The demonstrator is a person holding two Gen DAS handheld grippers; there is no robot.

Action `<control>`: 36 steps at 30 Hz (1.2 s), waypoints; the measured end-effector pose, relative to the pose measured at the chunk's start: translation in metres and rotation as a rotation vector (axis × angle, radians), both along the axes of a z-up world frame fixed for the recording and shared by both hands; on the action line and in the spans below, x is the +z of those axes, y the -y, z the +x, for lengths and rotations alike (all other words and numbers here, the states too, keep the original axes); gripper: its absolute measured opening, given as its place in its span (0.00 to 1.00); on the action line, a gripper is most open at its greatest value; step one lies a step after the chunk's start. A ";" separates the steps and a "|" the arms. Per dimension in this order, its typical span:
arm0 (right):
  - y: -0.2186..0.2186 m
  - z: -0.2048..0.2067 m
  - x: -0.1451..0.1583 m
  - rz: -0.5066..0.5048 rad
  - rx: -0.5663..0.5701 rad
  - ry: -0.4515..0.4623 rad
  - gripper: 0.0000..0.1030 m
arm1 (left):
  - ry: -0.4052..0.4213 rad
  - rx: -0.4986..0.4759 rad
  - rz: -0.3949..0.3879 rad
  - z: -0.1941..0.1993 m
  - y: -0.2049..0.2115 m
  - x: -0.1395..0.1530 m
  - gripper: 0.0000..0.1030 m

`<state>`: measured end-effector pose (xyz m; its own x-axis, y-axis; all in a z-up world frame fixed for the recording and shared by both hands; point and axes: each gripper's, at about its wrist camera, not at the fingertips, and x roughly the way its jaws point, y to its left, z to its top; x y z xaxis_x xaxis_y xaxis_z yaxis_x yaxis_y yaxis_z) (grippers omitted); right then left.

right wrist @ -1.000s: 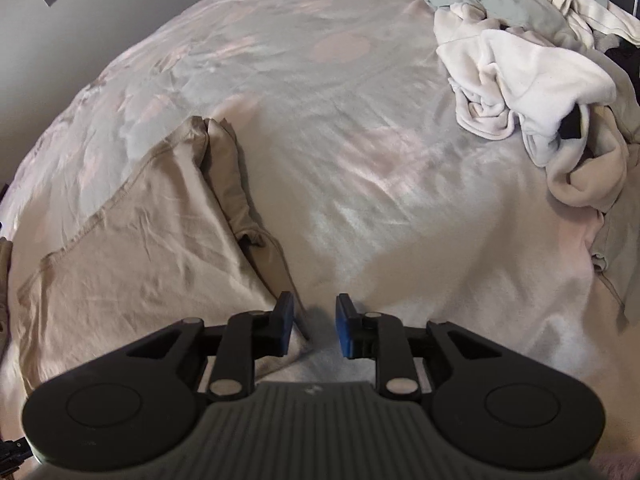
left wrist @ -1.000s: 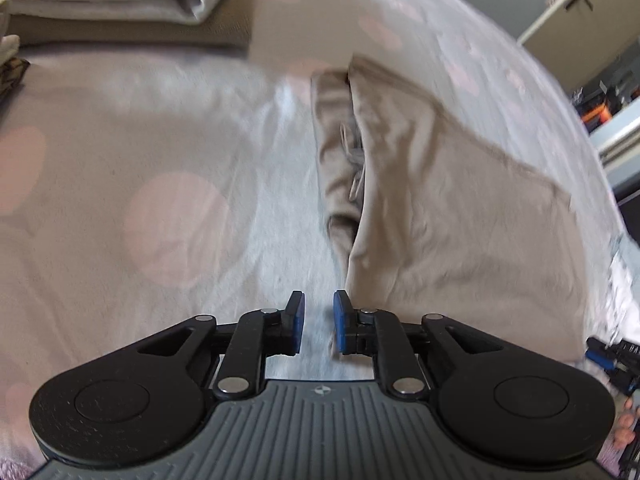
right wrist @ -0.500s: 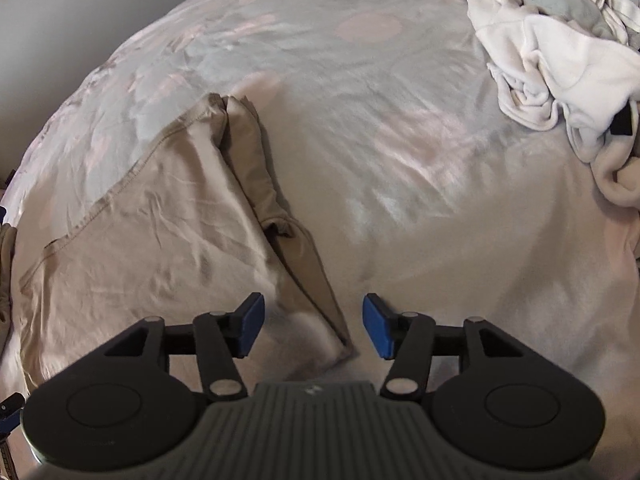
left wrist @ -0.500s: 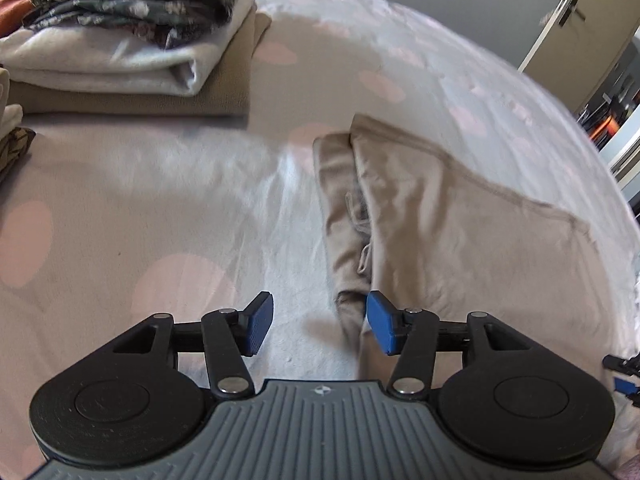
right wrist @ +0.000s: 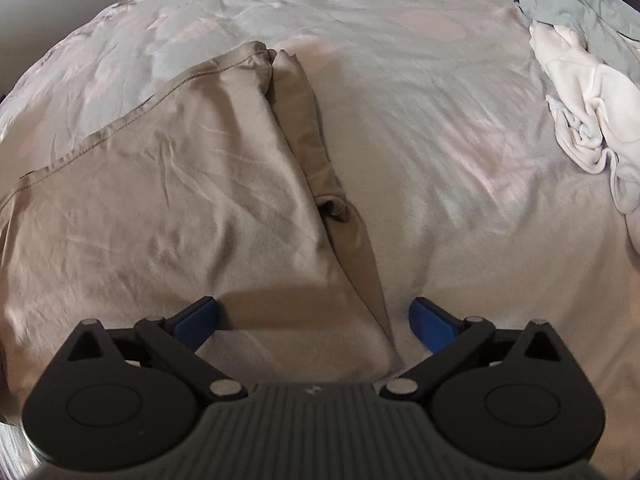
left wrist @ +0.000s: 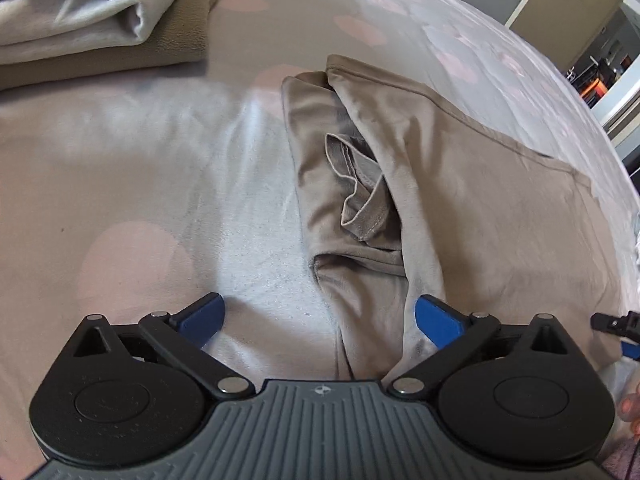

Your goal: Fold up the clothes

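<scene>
A: Left gripper [left wrist: 318, 322], what do we put?

B: Jaws opening, blue pads spread wide. The near edge of the tan garment [left wrist: 460, 200] runs up between them, but neither pad presses on it. We call it released.

A: Right gripper [right wrist: 314, 320]?

B: Same. Jaws opening, pads far apart over the garment's near corner [right wrist: 160, 200]; the cloth lies flat under them, not pinched.

A: Where's the garment?

B: Flat on the bed cover [left wrist: 160, 160], pale with pink dots. The big panel is spread out; in the left wrist view a narrower strip is folded in along its left side, with a hemmed bit, maybe a sleeve, bunched in the crease. In the right wrist view that strip sits on the panel's right side.

A: Anything else we tag?

B: A stack of folded clothes [left wrist: 100, 20] at top left of the left wrist view, well apart from the garment. A loose heap of pale unfolded laundry [right wrist: 580, 100] at the right edge of the right wrist view, also well apart. The other gripper's tip shows at the right edge of the left wrist view, beside the garment.
</scene>
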<state>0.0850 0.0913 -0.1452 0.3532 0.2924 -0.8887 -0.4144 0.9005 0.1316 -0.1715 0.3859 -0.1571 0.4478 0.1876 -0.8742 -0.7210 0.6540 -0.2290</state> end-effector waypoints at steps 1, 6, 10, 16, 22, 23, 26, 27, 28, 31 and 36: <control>0.000 0.000 0.000 0.000 -0.005 0.003 1.00 | -0.008 -0.003 0.008 0.001 0.001 0.000 1.00; 0.000 -0.001 -0.001 -0.012 -0.002 0.008 1.00 | -0.044 -0.005 0.046 0.007 0.008 -0.002 1.00; -0.003 -0.004 -0.001 -0.024 0.004 0.016 1.00 | -0.075 -0.015 0.096 0.011 0.017 -0.002 1.00; -0.003 -0.004 -0.001 -0.020 0.001 0.035 1.00 | -0.062 -0.007 0.100 0.008 0.017 -0.001 1.00; -0.003 -0.006 -0.002 -0.024 -0.003 0.048 1.00 | -0.065 -0.009 0.104 0.008 0.018 0.002 1.00; -0.002 -0.006 -0.001 -0.024 -0.003 0.048 1.00 | -0.063 -0.007 0.105 0.008 0.018 0.003 1.00; -0.004 -0.005 -0.002 -0.022 -0.005 0.045 1.00 | -0.059 0.010 0.129 0.009 0.018 0.009 0.93; -0.005 -0.005 -0.001 -0.022 -0.005 0.044 1.00 | -0.052 0.019 0.153 0.009 0.018 0.014 0.89; -0.005 -0.005 -0.001 -0.022 -0.006 0.043 1.00 | -0.039 0.031 0.186 0.008 0.019 0.020 0.88; -0.003 -0.003 0.001 -0.013 -0.015 0.039 1.00 | 0.000 0.065 0.272 0.006 0.020 0.038 0.88; 0.004 -0.002 0.009 0.033 -0.056 0.062 0.99 | 0.047 -0.023 0.306 0.027 0.017 0.067 0.88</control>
<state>0.0828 0.0875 -0.1367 0.4235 0.2996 -0.8549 -0.3717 0.9181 0.1377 -0.1440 0.3688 -0.0900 0.4938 0.4283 -0.7568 -0.6982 0.7141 -0.0514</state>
